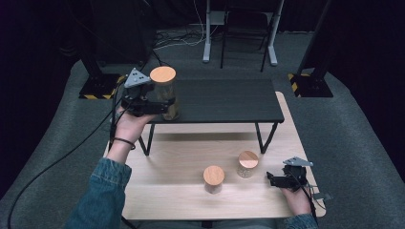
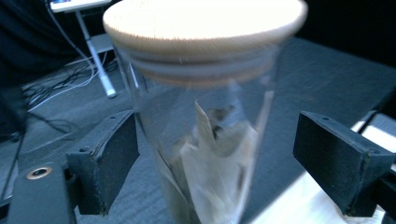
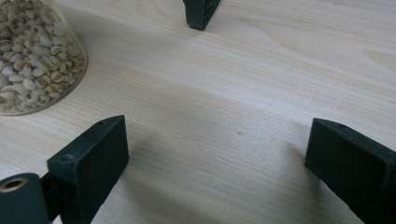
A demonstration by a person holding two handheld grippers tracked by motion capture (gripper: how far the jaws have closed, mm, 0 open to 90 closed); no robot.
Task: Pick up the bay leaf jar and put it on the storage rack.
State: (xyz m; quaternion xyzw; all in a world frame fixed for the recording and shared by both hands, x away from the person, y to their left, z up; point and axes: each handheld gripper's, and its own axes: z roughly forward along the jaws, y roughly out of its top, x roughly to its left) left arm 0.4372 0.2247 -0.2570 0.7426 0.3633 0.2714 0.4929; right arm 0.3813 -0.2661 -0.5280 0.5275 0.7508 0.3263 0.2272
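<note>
High view: left gripper (image 1: 165, 102) at the dark raised shelf's (image 1: 224, 100) left front corner, jaws parted around the tall glass jar (image 1: 165, 90) with wooden lid, pads clear of the glass, jar standing on the shelf. Two smaller jars (image 1: 213, 179) stand mid-table toward the front edge. Right gripper (image 1: 274, 179) rests near the table's (image 1: 157, 191) right front corner, jaws wide, holding nothing.

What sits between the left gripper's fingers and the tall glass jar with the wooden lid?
Nothing visible. The tall glass jar with the wooden lid stands on the black raised shelf, between the left gripper's open fingers, with gaps on both sides.
</note>
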